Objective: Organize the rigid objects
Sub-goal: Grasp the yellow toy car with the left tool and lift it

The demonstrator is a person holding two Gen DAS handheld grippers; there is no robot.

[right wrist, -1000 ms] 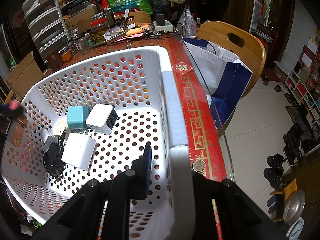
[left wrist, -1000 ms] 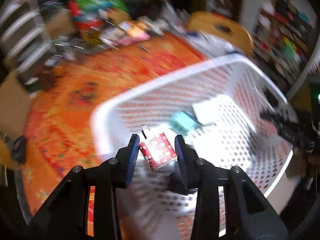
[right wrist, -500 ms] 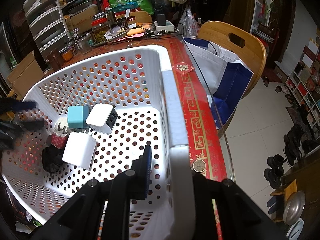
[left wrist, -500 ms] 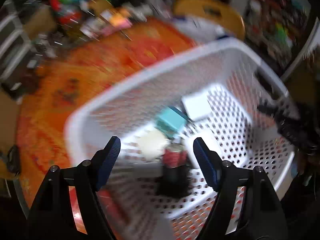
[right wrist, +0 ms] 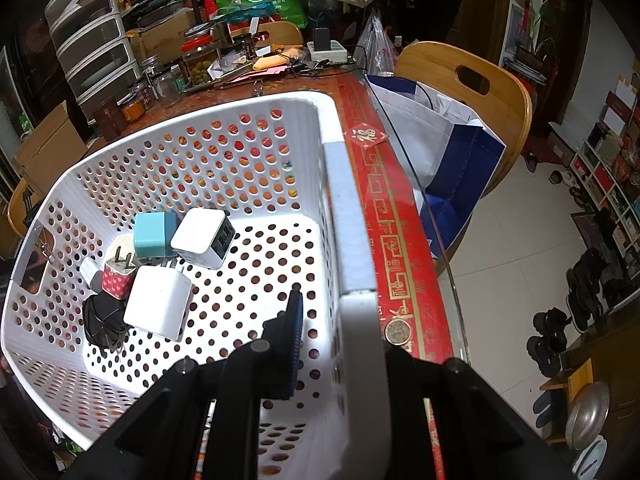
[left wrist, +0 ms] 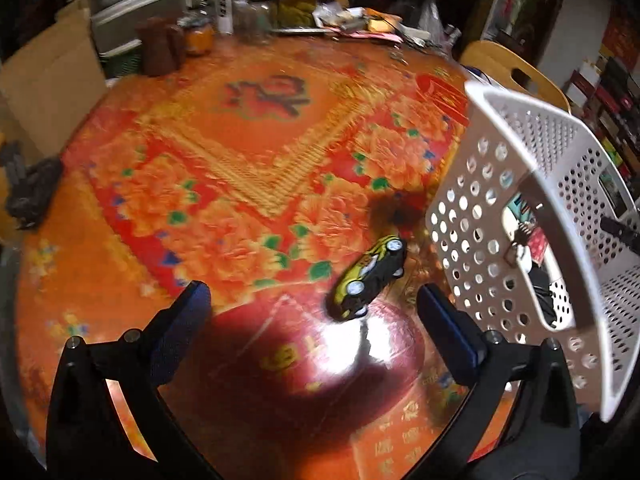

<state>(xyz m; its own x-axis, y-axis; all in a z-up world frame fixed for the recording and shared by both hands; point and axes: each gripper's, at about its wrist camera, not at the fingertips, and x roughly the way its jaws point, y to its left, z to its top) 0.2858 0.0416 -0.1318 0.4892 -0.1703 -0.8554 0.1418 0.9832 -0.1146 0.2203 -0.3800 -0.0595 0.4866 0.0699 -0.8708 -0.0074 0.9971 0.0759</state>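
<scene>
A cluttered room surrounds the red floral table [left wrist: 248,168]. My left gripper [left wrist: 312,312], jaws just spread wide and empty, hangs over a yellow toy car [left wrist: 370,276] beside the white basket [right wrist: 352,240], whose wall my right gripper [right wrist: 340,320] clamps.

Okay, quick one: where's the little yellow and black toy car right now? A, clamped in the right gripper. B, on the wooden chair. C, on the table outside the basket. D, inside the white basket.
C: the toy car lies on the tablecloth, just outside the white basket wall.
</scene>
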